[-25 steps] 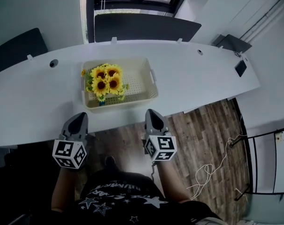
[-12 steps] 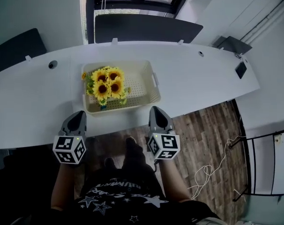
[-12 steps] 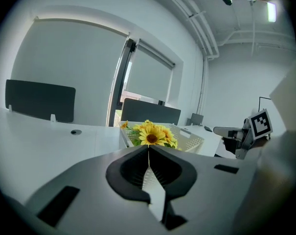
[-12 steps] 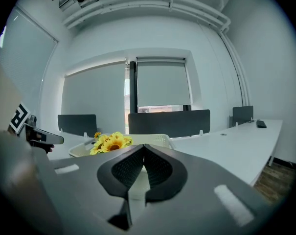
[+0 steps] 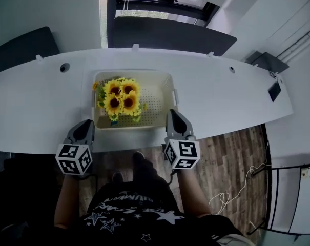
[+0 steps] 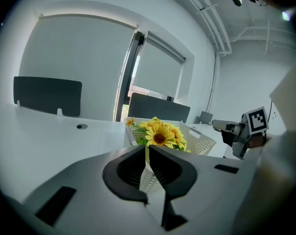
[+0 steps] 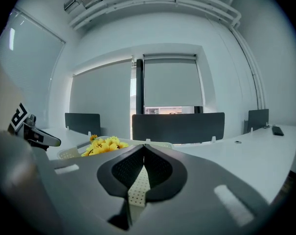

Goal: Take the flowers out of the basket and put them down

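The white tabletop (image 5: 37,111) lies ahead of both tools. On it, the cream perforated basket (image 5: 162,94) is set between and just ahead of the left hand-held gripper (image 5: 87,124) and the right hand-held gripper (image 5: 174,116). Both are closed tight and nothing is held. The flowers (image 5: 121,96), a sunflower bunch, are kept in the basket's half nearer the left one. Jaws should be opened before reaching in. The stems, probably hidden beneath the blooms, should be taken rather than the petals. The basket's near wall must be cleared from above. The dark partition panel (image 5: 165,35) beyond is well apart.
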Motion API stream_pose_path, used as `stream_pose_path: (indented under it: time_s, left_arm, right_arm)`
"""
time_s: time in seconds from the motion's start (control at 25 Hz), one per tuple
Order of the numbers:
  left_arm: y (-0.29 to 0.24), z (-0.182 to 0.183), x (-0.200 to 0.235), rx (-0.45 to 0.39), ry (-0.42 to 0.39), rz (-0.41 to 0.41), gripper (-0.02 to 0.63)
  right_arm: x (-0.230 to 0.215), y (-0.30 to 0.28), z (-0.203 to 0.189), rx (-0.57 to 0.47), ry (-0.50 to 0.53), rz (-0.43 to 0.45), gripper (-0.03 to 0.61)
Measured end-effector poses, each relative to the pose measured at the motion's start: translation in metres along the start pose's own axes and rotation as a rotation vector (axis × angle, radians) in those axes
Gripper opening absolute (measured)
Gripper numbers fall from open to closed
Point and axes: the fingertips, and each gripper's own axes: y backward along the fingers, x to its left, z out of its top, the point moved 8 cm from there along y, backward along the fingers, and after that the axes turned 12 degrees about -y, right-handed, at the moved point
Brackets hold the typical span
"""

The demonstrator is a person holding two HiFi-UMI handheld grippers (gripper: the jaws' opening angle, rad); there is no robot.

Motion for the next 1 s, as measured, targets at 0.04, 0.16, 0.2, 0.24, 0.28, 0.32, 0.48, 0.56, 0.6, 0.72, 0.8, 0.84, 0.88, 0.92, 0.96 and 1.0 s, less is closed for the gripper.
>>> stream_pose_path:
  time_s: [0.04,0.16,0.2,0.24,0.28,0.32,0.48,0.56,0.6,0.72,0.8,0.84,0.88,0.92,0.96,1.0]
  left_arm:
    - [-0.002,0.001,0.000,0.003,-0.002,0.017,0.011]
    - [-0.006,0.003,0.002,0.017,0.003,0.053,0.020]
    - [-0.007,0.002,0.002,0.026,0.007,0.055,0.057]
    - [-0.009,0.002,0.002,0.034,0.010,0.057,0.098]
    - [-0.010,0.002,0.003,0.038,0.010,0.062,0.106]
    - [-0.010,0.002,0.003,0.041,0.009,0.071,0.109]
    - [-0.017,-0.002,0.002,0.081,0.030,0.087,0.132]
    - [-0.022,-0.004,0.002,0.106,0.055,0.092,0.155]
    - [-0.024,-0.005,0.002,0.117,0.066,0.096,0.161]
    - [-0.030,-0.005,0.002,0.154,0.081,0.115,0.163]
    - [-0.033,-0.005,0.003,0.171,0.087,0.128,0.163]
    - [-0.034,-0.005,0.003,0.178,0.092,0.136,0.163]
    - [-0.036,-0.005,0.004,0.185,0.098,0.144,0.161]
    - [-0.038,-0.006,0.005,0.193,0.104,0.151,0.161]
    - [-0.039,-0.007,0.006,0.203,0.108,0.154,0.161]
    - [-0.041,-0.008,0.006,0.214,0.111,0.154,0.161]
  right_arm:
    - [-0.002,-0.005,0.002,0.001,0.003,0.016,0.003]
    - [-0.008,-0.019,0.008,0.003,0.003,0.046,0.003]
    - [-0.010,-0.023,0.009,0.005,0.002,0.056,0.005]
    - [-0.011,-0.027,0.011,0.007,0.002,0.067,0.004]
    - [-0.012,-0.031,0.012,0.011,0.002,0.079,0.003]
    - [-0.012,-0.035,0.014,0.014,0.003,0.091,0.004]
    - [-0.013,-0.049,0.018,0.026,0.006,0.132,0.004]
    - [-0.014,-0.055,0.020,0.030,0.009,0.151,0.004]
    - [-0.015,-0.058,0.022,0.030,0.011,0.159,0.003]
    - [-0.020,-0.066,0.026,0.028,0.007,0.174,0.005]
    - [-0.022,-0.072,0.027,0.033,0.006,0.185,0.003]
    - [-0.022,-0.075,0.027,0.038,0.007,0.195,0.003]
    - [-0.022,-0.078,0.027,0.046,0.010,0.209,0.004]
    - [-0.022,-0.081,0.026,0.055,0.015,0.227,0.004]
    - [-0.021,-0.085,0.026,0.064,0.021,0.248,0.003]
    - [-0.020,-0.088,0.025,0.075,0.028,0.271,0.003]
